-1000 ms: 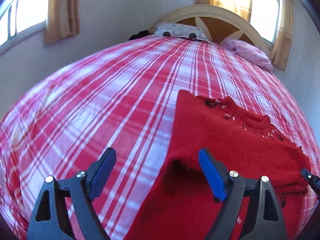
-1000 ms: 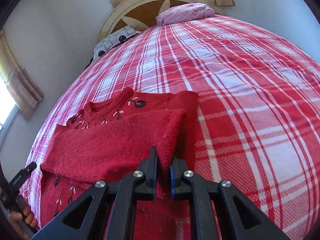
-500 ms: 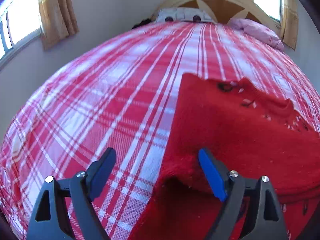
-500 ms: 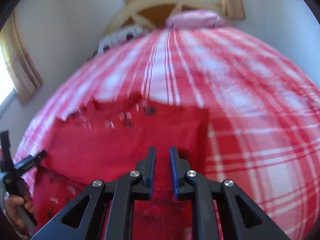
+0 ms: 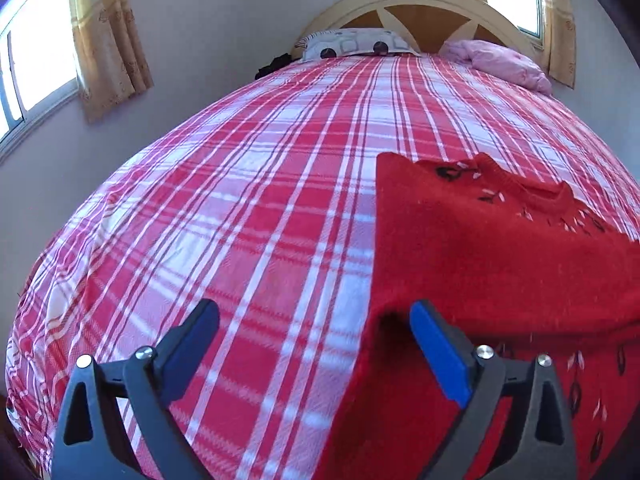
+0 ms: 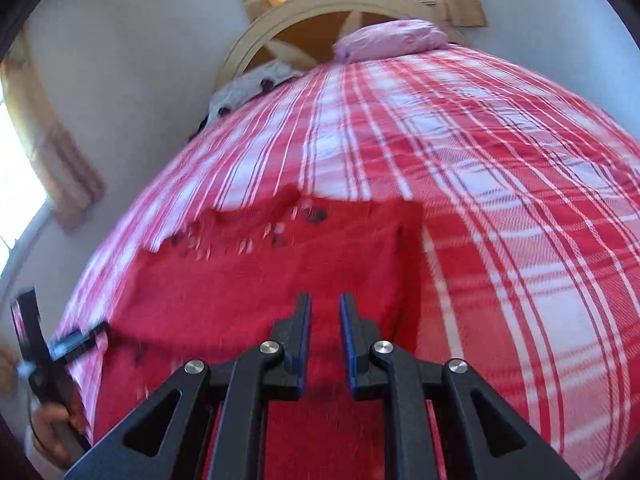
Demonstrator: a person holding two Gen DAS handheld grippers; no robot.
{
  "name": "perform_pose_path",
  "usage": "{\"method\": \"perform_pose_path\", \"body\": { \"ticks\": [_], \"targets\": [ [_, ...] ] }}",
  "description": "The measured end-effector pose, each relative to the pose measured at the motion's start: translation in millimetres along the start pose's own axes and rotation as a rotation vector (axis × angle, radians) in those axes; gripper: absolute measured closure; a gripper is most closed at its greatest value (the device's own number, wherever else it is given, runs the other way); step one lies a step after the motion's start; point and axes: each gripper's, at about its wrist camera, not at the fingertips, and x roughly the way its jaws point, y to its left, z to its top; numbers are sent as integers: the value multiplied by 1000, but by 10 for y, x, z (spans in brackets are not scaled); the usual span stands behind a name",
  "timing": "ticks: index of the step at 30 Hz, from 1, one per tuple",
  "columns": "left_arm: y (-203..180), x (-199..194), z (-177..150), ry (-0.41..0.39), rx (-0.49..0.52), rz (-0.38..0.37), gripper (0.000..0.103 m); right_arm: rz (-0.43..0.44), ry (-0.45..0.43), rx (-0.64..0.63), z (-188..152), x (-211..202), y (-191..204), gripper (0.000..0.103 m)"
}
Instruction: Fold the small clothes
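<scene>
The left gripper (image 5: 314,350) is standing with jaws spread wide, nothing between them; its blue right pad is sitting just beside the raised fold edge of the red sweater (image 5: 500,248). The right gripper (image 6: 325,340) is showing a narrow gap between its jaws, with no cloth visibly pinched, and is hovering over the sweater's folded middle; this view is motion-blurred.

The sweater is lying on the plaid bedspread (image 5: 240,208), from 1 to 4 o'clock of the left jaws and from 9 to 1 o'clock of the right. Its neckline is pointing toward 12 o'clock, at the headboard (image 5: 420,4), and a folded flap is running across it from 9 to 3 o'clock.

The left gripper appears nearer a free edge, so the next fold likely turns on that corner at its 2 o'clock. The pink pillow (image 5: 500,64) and patterned pillow (image 5: 352,42) are lying well apart at 12 o'clock. Nothing is obstructing either approach.
</scene>
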Motion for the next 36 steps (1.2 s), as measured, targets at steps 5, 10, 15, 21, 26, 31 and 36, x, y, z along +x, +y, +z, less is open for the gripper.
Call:
{"method": "perform_pose_path", "body": {
  "ticks": [5,10,15,21,26,31,36],
  "targets": [
    [123,-61,-220,66,10,-71,5,-5,31,34,-232,-70,-70,88],
    [462,-382,-505,19,48,-137,5,57,-49,41,-452,-735,-74,88],
    [718,-733,-792,-47,139,-218,4,105,-143,67,-910,-1423,-174,33],
    [785,-905,-1149,-7,187,-347,4,135,-101,106,-1525,-1729,-235,33],
    [675,-941,-1575,59,242,-447,5,115,-9,50,-1952,-1672,-91,33],
    [436,-862,-1765,146,256,-539,10,144,64,61,-2239,-1547,-81,38],
    [334,-742,-1931,181,275,-602,11,116,139,6,-2470,-1363,26,38]
  ]
}}
